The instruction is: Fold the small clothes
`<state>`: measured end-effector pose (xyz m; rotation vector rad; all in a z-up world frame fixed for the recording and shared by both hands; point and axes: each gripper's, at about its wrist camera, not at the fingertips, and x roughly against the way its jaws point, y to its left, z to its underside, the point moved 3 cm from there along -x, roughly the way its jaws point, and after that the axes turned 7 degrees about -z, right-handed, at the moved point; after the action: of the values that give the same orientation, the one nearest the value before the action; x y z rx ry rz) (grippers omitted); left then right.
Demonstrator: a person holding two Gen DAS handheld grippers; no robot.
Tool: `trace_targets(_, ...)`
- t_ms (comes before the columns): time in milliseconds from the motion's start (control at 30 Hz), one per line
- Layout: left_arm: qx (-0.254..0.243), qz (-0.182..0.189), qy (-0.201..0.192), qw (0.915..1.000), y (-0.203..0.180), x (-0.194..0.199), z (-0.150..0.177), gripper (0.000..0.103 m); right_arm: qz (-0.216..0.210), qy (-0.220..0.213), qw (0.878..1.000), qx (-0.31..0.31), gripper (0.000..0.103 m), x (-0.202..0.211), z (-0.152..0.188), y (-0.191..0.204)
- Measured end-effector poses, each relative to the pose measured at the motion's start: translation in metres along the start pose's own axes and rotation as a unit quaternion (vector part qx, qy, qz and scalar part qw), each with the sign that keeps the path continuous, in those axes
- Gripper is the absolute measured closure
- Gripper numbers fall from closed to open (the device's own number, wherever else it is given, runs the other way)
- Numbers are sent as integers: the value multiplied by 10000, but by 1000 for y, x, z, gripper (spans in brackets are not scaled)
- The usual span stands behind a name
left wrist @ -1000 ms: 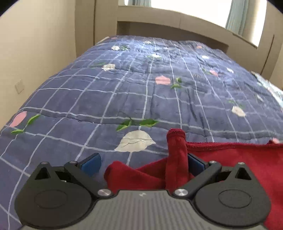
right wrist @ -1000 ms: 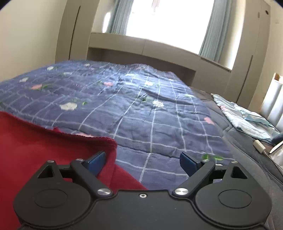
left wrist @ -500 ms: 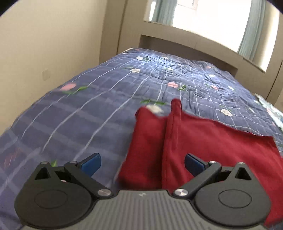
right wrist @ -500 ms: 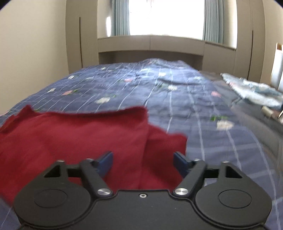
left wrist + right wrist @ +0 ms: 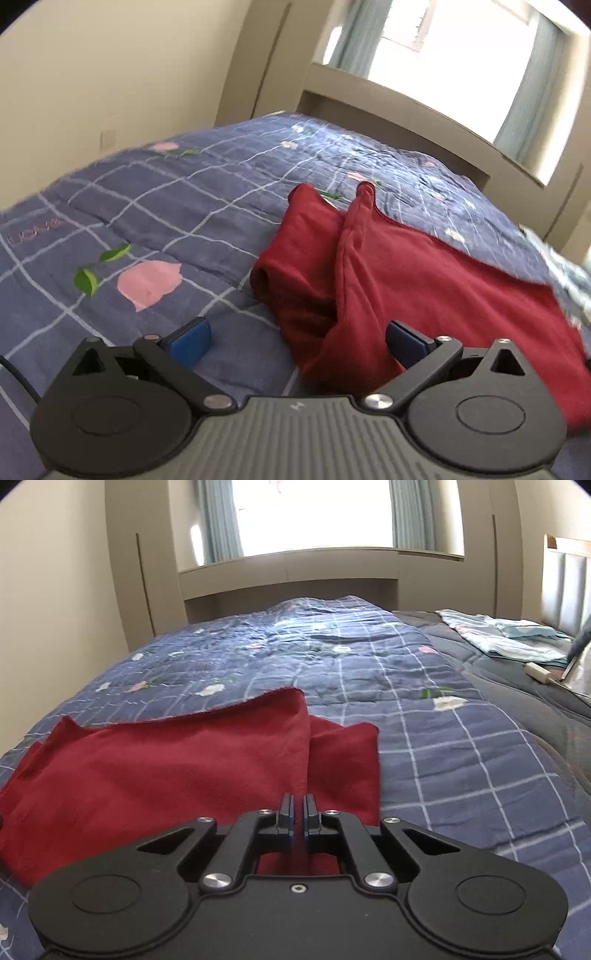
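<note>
Right wrist view showed the right tongs point(image 5: 297, 814) closed on the red garment point(image 5: 166, 760) lying on the bed quilt point(image 5: 443, 746); left tongs point(image 5: 295, 338) stood wide open, its near edge between them.

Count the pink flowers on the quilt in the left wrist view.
3 clear ones: a big pink flower just ahead of the left claw's fingers, one near the wall-side edge, and a small one beyond the red cloth. Farther ones are too blurred to count.
</note>
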<state>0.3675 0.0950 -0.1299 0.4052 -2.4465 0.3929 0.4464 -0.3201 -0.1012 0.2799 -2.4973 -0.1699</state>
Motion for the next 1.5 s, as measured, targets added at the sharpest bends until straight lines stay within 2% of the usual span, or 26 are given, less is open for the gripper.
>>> trace_targets(100, -195, -43, -58, 9998, -4, 2, 5, 0, 29, 139, 9999, 98, 98, -3, 6, 0)
trace_targets(167, -137, -14, -22, 9999, -3, -1, 4, 0, 135, 159, 9994, 276, 88, -4, 7, 4)
trace_targets(267, -138, -19, -52, 9999, -3, -2, 6, 0, 342, 59, 9976, 603, 54, 0, 3, 16)
trace_targets(300, -181, -50, -62, 9998, -4, -2, 7, 0, 337, 5, 9967, 737, 39, 1, 3, 22)
trace_targets(333, -219, -82, -65, 9997, -5, -2, 7, 0, 300, -47, 9957, 880, 29, 1, 1, 27)
trace_targets(433, -262, -111, -72, 9996, -6, -3, 8, 0, 228, -101, 9901, 1379, 13, -7, -3, 52)
trace_targets(600, -161, -27, -95, 9998, -3, -2, 9, 0, -20, -158, 9803, 1970, 2, -42, -17, 98)
trace_targets(833, -139, -10, -101, 9999, -2, -2, 9, 0, -86, -103, 9698, 2437, 1, -105, -38, 147)
trace_targets(1033, -133, -7, -105, 9999, -1, -1, 9, 0, 23, 20, 9657, 2595, 1, -130, -23, 160)
trace_targets(1133, -137, -11, -101, 9999, -2, -1, 9, 0, 78, -77, 9649, 2623, 1, -130, -17, 160)
trace_targets(1300, -133, -8, -102, 9999, -1, -1, 9, 0, 90, 24, 9671, 2541, 1, -125, -16, 160)
trace_targets(1500, -150, -27, -99, 9998, -1, -1, 9, 0, 41, -11, 9656, 2601, 1, -93, 2, 164)
